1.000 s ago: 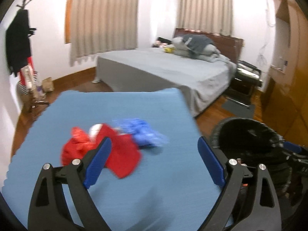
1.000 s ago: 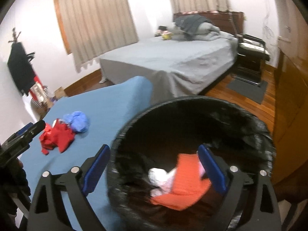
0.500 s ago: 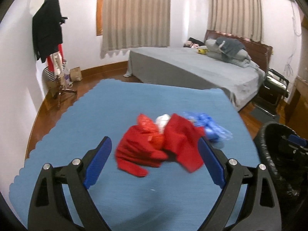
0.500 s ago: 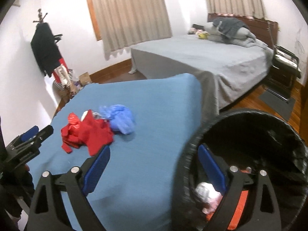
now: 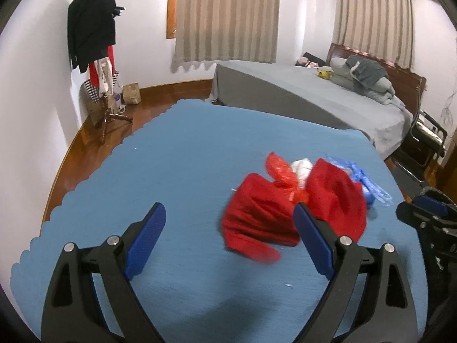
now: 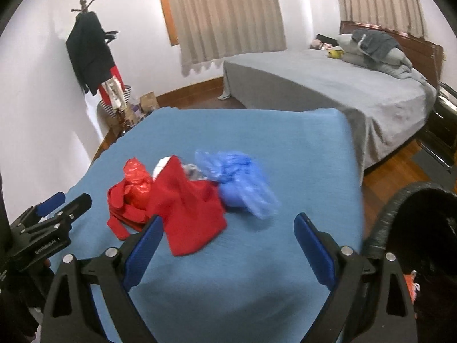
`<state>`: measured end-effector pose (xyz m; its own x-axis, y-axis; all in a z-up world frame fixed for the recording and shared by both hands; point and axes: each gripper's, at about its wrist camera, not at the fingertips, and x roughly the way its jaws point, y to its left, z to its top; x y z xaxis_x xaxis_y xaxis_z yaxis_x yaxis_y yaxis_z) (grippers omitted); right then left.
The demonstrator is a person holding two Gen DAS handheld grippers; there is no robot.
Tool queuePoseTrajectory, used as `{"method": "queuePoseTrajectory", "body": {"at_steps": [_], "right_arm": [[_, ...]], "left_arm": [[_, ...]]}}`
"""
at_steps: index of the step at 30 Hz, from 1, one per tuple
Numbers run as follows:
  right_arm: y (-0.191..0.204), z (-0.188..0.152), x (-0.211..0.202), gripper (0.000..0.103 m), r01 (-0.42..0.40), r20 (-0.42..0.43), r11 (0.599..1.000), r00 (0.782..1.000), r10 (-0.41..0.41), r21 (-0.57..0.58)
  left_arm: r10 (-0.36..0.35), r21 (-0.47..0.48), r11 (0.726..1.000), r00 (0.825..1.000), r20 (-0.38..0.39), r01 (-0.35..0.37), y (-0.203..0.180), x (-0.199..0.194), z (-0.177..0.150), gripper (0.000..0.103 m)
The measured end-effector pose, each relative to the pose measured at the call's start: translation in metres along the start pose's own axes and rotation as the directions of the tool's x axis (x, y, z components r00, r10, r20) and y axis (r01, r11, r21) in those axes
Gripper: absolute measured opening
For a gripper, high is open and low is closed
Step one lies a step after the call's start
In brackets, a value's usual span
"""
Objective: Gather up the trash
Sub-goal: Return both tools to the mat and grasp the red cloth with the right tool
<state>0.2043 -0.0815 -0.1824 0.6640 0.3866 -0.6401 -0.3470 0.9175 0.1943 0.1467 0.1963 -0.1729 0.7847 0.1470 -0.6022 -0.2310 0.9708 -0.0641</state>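
Where the trash is: it's all in one clump on the blue cloth (image 6: 257,280), toward the side nearest the black bin (image 6: 422,223). Take the red cloth (image 6: 188,208) as your landmark.

Around the red cloth: a crinkly red plastic bag (image 6: 137,177) sits on its left, something white (image 6: 161,164) pokes out behind it, and the blue plastic bag (image 6: 240,183) touches its right edge, on the bin side.

Left gripper (image 5: 230,243): fingers spread wide, nothing between them. It hovers just short of the red cloth (image 5: 265,220), with its right pad already in front of the pile.

Right gripper (image 6: 228,245): also spread wide and empty, hanging over the near edge of the red cloth, with the bin off to its right.

Step in hand: looks to me like you're lining up the next grab, so nothing is pinched yet.

How to do it well: I'd go one piece at a time. The blue bag is nearest the bin, so let the right gripper take that. Come down over a bunched part, not a loose flap, or the film will probably slide out.

Left side tip: the red cloth is floppy and overlaps the red bag. Pinch a thick fold near the middle, and lift slowly in case it drags the bag along.

Watch out: the two grippers are near each other over one small pile, so stagger them.
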Motion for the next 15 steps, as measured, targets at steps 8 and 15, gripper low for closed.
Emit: {"method": "queuePoseTrajectory", "body": {"at_steps": [8,15], "right_arm": [[0.033,0.004,0.033,0.086,-0.03,-0.033,0.998,0.999,0.029,-0.049],[0.048,0.004,0.056,0.081,-0.037,-0.068,0.997,0.997,0.032,-0.062]], "left_arm": [[0.026,-0.024,0.999,1.0,-0.006,-0.026,0.024,0.008,0.0,0.087],[0.028,-0.057,0.998,0.999,-0.017,-0.029,0.042,0.015,-0.004,0.085]]}}
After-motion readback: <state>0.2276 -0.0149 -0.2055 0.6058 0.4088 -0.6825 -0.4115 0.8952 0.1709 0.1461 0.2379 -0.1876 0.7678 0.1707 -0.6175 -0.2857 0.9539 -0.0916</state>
